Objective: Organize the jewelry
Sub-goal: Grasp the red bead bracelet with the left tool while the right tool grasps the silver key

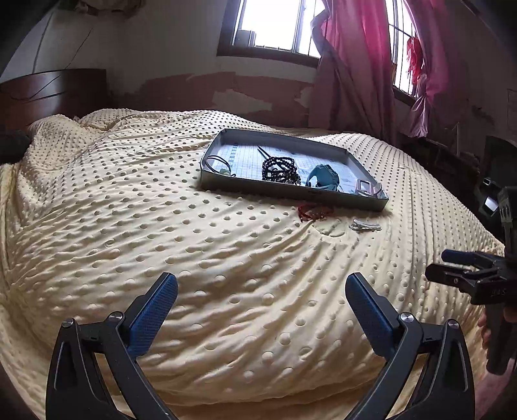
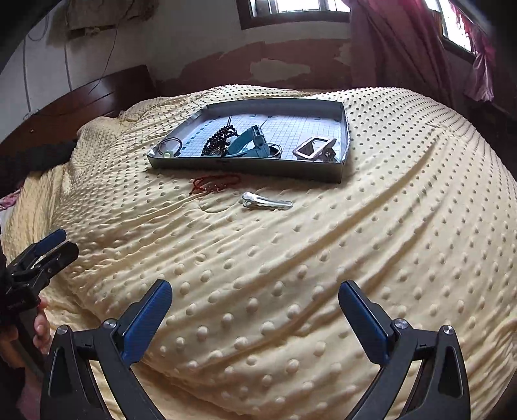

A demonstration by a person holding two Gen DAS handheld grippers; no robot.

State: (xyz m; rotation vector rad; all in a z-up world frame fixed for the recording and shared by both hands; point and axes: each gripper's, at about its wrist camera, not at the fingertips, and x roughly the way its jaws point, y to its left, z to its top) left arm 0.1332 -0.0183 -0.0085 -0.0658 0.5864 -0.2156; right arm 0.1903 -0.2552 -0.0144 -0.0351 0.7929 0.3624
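A shallow grey tray lies on the bed. In it are a dark bead string, a teal watch, a black cord with a pale pendant and a clear square clip. In front of the tray a red bead bracelet and a silver hair clip rest on the blanket. My left gripper and right gripper both hover open and empty near the bed's front.
A cream dotted blanket covers the bed. A dark wooden headboard stands at the left. Red curtains hang by the windows behind. A hand holds the left gripper's handle.
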